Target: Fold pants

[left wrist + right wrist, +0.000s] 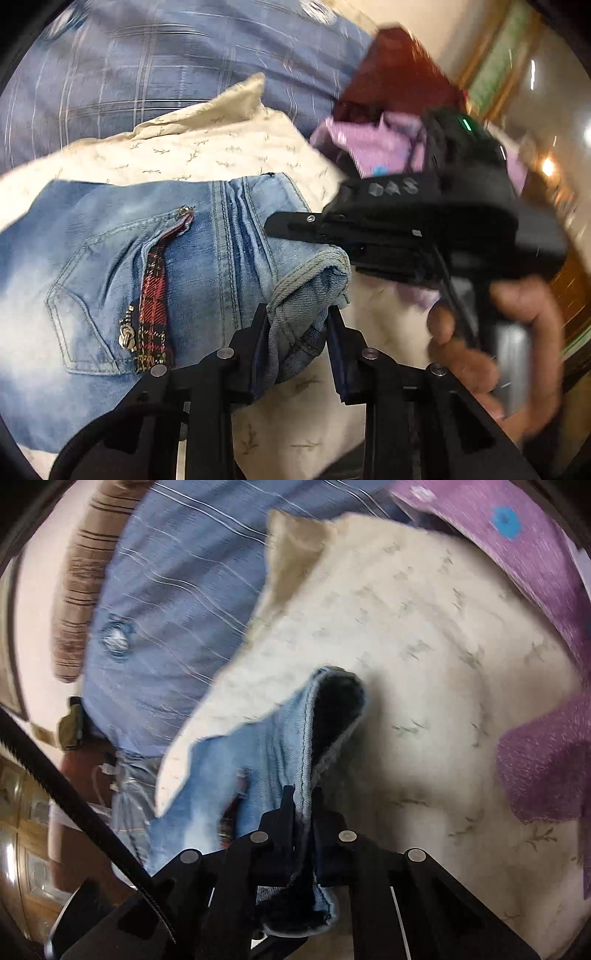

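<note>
Blue jeans (155, 273) lay on cream bed sheet (221, 155), long side running left, away from both grippers. Left gripper (297, 332) pinched thick hem edge. Right gripper (303, 808) squeezed tight on other hem, lifted. Both equally near. Denim soft, faded, bumpy seams; red plaid strip (153, 306) by pocket.

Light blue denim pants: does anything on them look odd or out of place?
On the light blue denim pants, a red plaid strap hangs loose out of the back pocket, its metal zipper pull dangling. No tear shows.
</note>
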